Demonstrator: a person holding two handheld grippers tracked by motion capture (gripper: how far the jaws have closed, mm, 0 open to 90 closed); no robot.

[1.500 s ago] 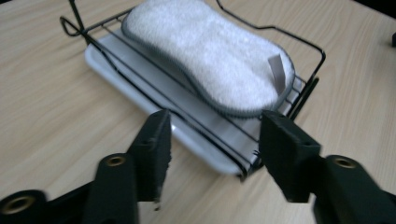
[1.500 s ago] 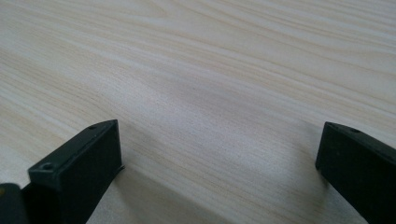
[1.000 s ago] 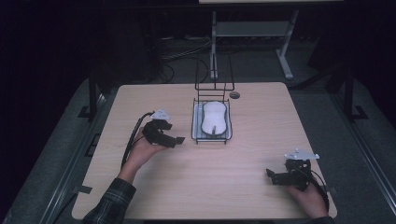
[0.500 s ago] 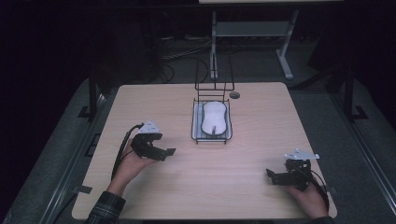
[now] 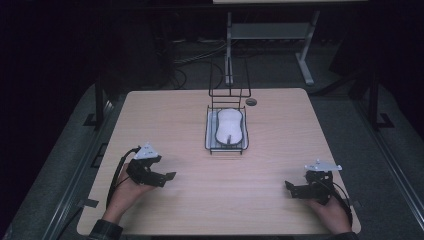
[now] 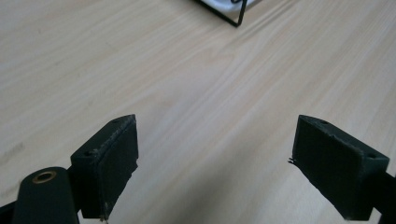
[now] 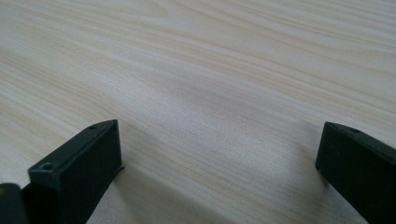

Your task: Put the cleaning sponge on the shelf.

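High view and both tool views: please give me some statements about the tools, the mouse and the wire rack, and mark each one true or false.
1. The white mouse lies in the wire rack. True.
2. The left tool holds the mouse. False: its jaws are open with nothing between them, over bare table.
3. The right tool is open. True.
4. The rack stands at the near right corner. False: it stands at the middle, toward the far edge.
5. Both tools are near the person's edge. True.

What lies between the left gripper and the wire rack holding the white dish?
Only bare wooden table separates the left gripper from the wire rack in the high view; the left gripper view agrees.
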